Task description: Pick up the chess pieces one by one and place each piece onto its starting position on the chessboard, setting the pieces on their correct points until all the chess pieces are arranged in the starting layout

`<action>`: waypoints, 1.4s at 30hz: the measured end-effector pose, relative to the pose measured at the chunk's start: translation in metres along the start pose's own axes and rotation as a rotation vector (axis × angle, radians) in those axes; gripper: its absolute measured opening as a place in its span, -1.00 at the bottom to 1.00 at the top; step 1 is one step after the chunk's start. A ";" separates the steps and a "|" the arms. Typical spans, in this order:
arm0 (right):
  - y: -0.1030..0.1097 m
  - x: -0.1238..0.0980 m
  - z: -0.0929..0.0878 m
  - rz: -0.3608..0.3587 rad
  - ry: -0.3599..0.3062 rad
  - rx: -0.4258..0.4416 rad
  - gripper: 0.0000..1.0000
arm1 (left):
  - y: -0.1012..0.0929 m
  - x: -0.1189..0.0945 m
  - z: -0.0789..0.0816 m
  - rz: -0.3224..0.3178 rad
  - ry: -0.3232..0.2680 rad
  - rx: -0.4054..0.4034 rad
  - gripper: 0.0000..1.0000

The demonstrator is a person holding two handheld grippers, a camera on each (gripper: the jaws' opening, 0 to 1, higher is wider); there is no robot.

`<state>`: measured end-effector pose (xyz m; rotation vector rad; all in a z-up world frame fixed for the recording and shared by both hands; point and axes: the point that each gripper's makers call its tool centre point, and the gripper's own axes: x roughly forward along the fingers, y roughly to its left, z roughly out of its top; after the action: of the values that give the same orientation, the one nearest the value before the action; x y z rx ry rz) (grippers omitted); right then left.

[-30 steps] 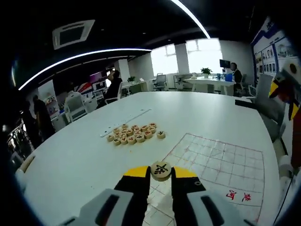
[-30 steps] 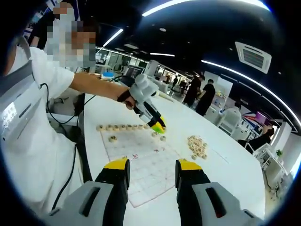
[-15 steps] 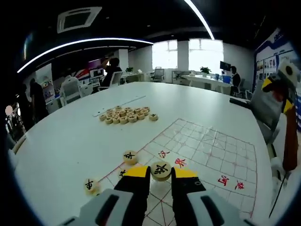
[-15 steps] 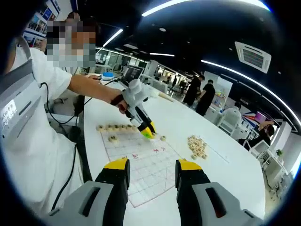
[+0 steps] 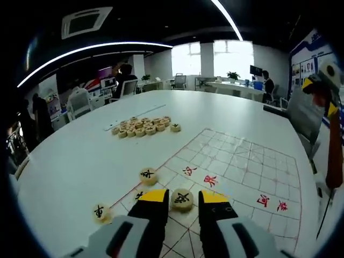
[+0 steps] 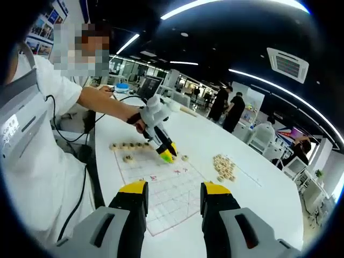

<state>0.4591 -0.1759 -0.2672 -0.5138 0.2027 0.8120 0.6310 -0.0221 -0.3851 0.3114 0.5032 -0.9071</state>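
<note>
Holding a round wooden chess piece [image 5: 182, 199] between their yellow tips, the left tongs [image 5: 181, 200] are low over the near edge of the chessboard [image 5: 242, 172], which is a thin sheet with red lines lying flat on the white worktop [image 5: 80, 166]. I cannot tell if the piece already touches the board or if the tips press it firmly. Just left of the tongs, another piece [image 5: 148, 176] with a dark character lies on the board edge, and one more piece [image 5: 100, 212] sits further left and nearer. A heap of unplaced pieces [image 5: 141, 127] lies on the worktop far behind, well apart from the board. Red characters are printed on the middle band of the board.

From the right gripper view, the right tongs [image 6: 173, 198] are spread apart with nothing between them, hanging above the near side of the chessboard [image 6: 166, 199]. The left tongs [image 6: 165, 152] come in from the left, held by the person's hand [image 6: 141, 115], with the tips down at the far side of the board. A row of placed pieces [image 6: 129, 145] stands along the left edge of the board, and one single piece [image 6: 129, 158] is just beside this row. The heap [image 6: 225, 167] is on the right, off the board.
</note>
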 end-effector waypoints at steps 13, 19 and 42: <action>-0.001 -0.003 0.003 -0.008 -0.009 0.000 -0.21 | 0.012 -0.009 0.048 0.029 -0.144 -0.066 -0.38; -0.004 -0.005 0.001 -0.017 -0.009 0.006 -0.21 | 0.004 0.019 0.059 0.011 -0.124 -0.056 -0.34; -0.008 -0.006 -0.002 -0.019 -0.015 0.015 -0.21 | 0.008 0.152 0.085 0.051 -0.002 -0.074 -0.29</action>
<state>0.4606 -0.1853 -0.2641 -0.4949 0.1891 0.7951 0.7391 -0.1580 -0.3951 0.2546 0.5237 -0.8369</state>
